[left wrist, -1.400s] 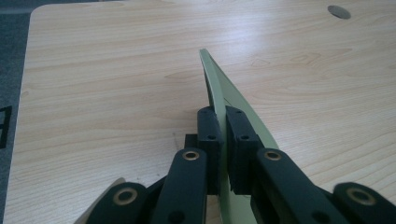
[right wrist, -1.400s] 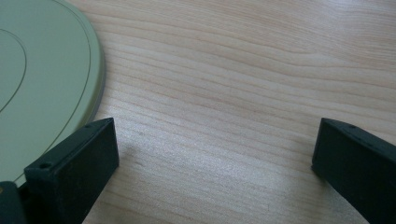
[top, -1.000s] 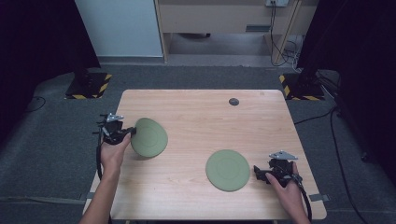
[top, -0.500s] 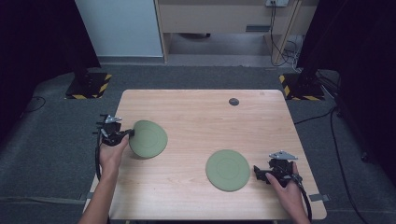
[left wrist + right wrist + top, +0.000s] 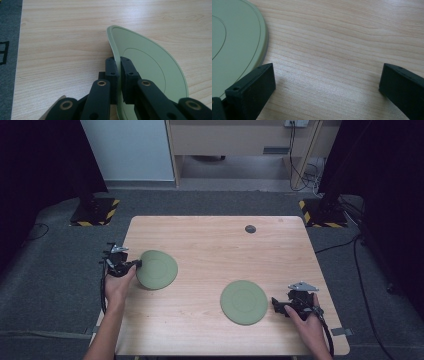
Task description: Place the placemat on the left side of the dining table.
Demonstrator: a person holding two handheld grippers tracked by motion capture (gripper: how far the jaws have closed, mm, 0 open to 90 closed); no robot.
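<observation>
Left tongs (image 5: pixel 119 75) clamped on the rim of a round pale-green plastic plate (image 5: pixel 147 67) near the light wooden worktop (image 5: pixel 215 245)'s left edge, tilting it up, probably to lift. Right tongs (image 5: pixel 327 87) wide apart, empty, beside a second flat green plate (image 5: pixel 244 301) front-right.

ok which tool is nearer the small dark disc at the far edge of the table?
Left, narrowly. The left tool sits at the table's left edge, clamping a green plate. The right tool is at the near right corner, farther down from the disc.
</observation>
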